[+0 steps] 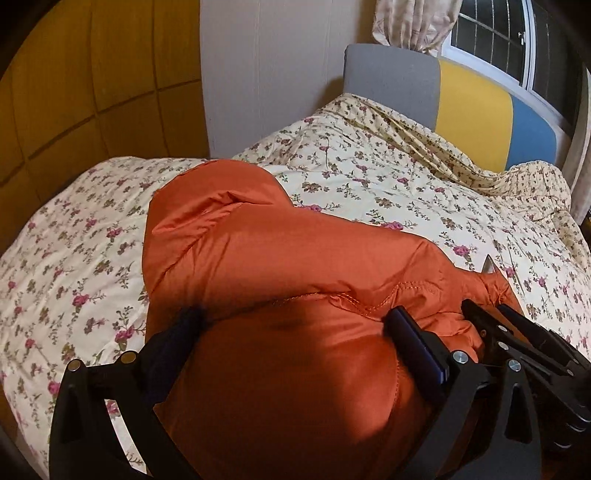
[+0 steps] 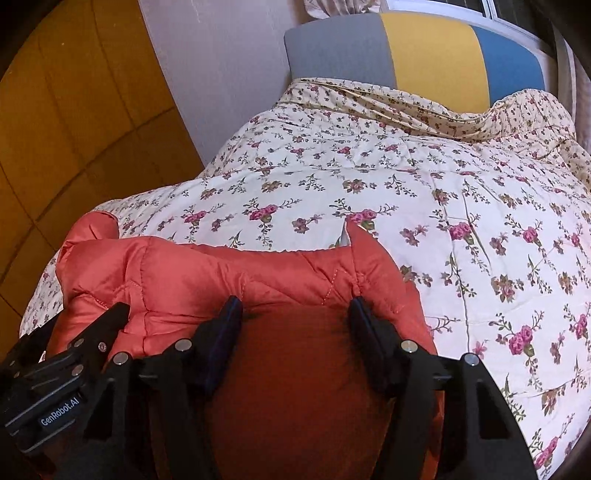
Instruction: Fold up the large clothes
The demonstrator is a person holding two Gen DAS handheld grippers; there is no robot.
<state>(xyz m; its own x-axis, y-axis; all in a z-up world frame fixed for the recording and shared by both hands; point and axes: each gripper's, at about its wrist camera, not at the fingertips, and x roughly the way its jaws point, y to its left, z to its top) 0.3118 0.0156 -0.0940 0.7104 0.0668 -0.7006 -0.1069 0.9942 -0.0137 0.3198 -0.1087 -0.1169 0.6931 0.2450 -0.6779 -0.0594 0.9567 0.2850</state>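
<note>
An orange puffer jacket lies bunched on a floral quilt at the near side of the bed. My left gripper has its fingers spread around a thick bulge of the jacket, pressing into it on both sides. My right gripper likewise holds a padded fold of the jacket between its fingers. The two grippers are side by side: the right one shows at the lower right of the left wrist view, the left one at the lower left of the right wrist view.
The bed has a grey, yellow and blue headboard at the far end, under a window with a curtain. A wall and a yellow-tiled floor lie to the left of the bed.
</note>
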